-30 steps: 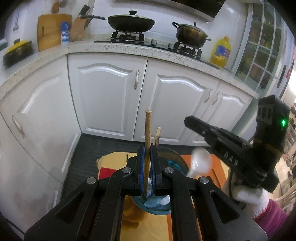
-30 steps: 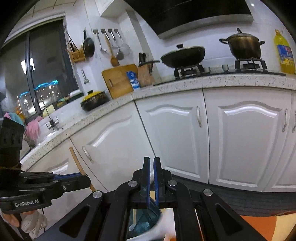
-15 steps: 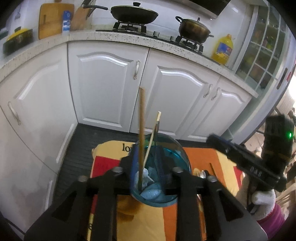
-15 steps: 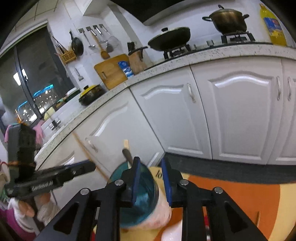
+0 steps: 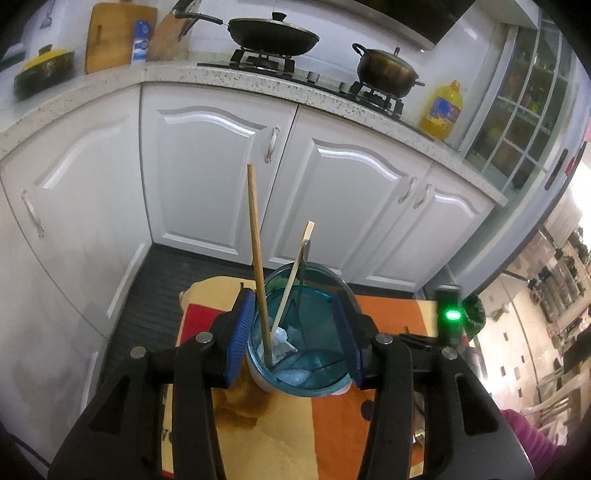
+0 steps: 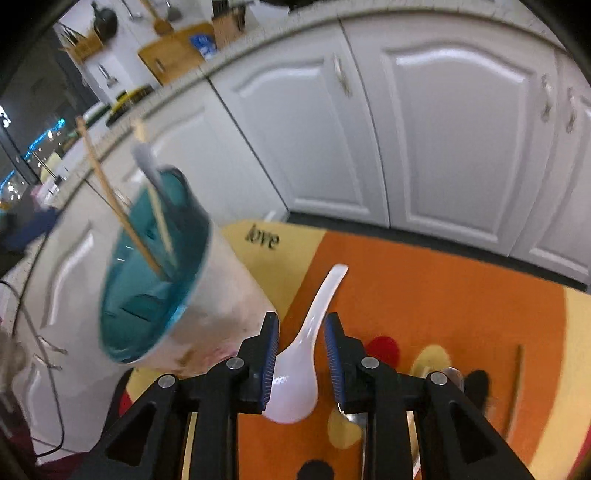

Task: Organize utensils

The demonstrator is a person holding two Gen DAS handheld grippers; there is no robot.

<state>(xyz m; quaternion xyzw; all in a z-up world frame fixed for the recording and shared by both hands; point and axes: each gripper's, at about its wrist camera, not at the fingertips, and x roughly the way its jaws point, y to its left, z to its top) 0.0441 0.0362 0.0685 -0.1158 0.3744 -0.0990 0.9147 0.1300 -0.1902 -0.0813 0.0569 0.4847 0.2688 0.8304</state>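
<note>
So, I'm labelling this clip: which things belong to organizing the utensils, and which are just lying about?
Job:
- teal holder
- long chopstick
- white spoon
- left gripper
- right gripper

Lying about:
- wok
- pot
- oil bottle
- cutting board

Teal-lined white holder (image 6: pixel 221 302); white spoon (image 6: pixel 306 343); orange-yellow cloth (image 6: pixel 424 295) (black "love" lettering); blue-padded black tongs (image 6: pixel 301 354).

Cabinets: white panelled doors (image 5: pixel 207 177) ran under a speckled stone countertop (image 5: pixel 258 79).
Floor: dark ribbed flooring (image 5: pixel 162 280) lay below them.
Stove: a black lidded frying pan (image 5: pixel 273 35) and a bronze pot (image 5: pixel 386 72) sat on burners.
Wall: a wooden cutting board (image 5: pixel 110 35) leaned there.
</note>
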